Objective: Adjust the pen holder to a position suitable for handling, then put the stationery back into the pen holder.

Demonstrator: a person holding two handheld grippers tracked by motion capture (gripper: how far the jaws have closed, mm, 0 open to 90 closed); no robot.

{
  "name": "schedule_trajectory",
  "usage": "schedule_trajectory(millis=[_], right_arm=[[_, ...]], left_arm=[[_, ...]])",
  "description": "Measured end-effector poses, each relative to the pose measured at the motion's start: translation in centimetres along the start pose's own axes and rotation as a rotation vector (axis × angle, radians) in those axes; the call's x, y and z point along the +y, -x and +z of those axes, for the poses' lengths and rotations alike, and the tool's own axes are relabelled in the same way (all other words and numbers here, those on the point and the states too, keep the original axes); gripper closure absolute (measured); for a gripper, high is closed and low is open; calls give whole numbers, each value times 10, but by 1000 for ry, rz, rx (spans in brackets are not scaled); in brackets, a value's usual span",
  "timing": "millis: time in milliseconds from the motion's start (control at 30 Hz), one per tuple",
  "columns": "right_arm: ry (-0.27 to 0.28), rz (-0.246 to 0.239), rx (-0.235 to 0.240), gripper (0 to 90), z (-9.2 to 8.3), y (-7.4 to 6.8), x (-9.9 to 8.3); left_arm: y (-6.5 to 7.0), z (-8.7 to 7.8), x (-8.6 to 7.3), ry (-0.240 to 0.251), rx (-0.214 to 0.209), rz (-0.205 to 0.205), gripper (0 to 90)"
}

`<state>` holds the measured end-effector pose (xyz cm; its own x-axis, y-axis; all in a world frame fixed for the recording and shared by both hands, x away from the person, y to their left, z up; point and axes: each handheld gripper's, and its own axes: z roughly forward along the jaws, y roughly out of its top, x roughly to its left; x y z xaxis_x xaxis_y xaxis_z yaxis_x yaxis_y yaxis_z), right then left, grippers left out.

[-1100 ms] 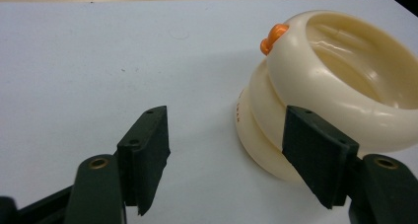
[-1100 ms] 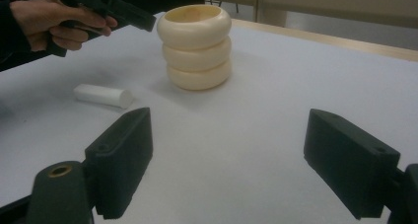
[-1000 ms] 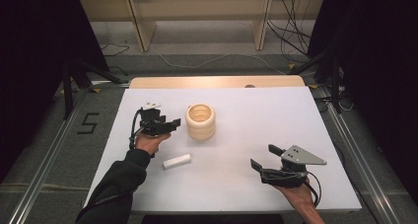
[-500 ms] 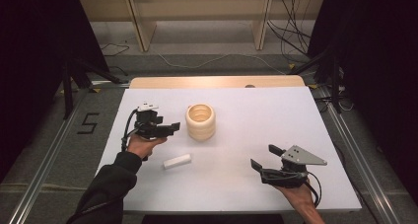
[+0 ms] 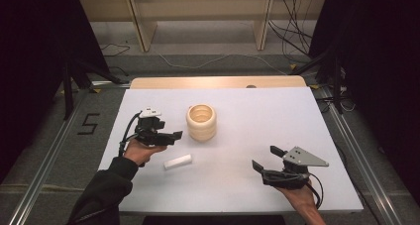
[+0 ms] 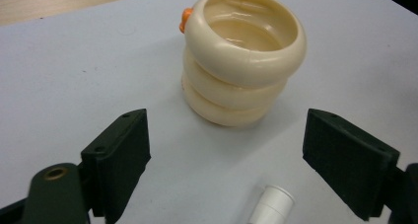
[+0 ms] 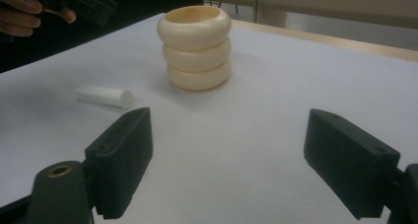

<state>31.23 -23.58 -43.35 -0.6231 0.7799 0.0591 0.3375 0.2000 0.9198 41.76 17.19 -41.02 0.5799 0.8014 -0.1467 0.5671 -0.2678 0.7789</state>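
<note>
- Right tool [image 5: 268,159] sits lower right of the high view, resting low on the counter [image 5: 257,111]. Jaws spread wide, nothing between them. Parked clear of the work, I'd say, pointing at the stack from a distance.
- White cylinder [image 5: 178,161] lies on its side, lower centre, just right of my left hand [image 5: 141,150]. Not touched by either tool. In the left gripper view its open end shows at the bottom edge, between and below the jaws.
- Left tool [image 5: 171,135] is left of centre, held above the counter, aimed right at the ring stack. Jaws have just been opening and now stand wide; nothing between them, nothing held.
- Cream ring stack [image 5: 201,121] stands upright at mid-frame, three rings, hollow top. Apart from the left tool, short gap. Small orange bit [image 6: 185,19] on its far rim.
- My read: open jaws, square to the stack, so that's the likely next grab; the cylinder probably goes inside.
</note>
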Motion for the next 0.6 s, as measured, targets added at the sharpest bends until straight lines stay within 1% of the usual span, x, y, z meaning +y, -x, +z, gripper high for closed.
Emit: schedule_trajectory(millis=[367, 600], right_arm=[[5, 2, -5, 194, -2, 0, 0], [5, 3, -8, 194, -2, 1, 0]], left_arm=[[17, 2, -7, -76, -26, 74, 174], [28, 5, -8, -135, -43, 141, 174]])
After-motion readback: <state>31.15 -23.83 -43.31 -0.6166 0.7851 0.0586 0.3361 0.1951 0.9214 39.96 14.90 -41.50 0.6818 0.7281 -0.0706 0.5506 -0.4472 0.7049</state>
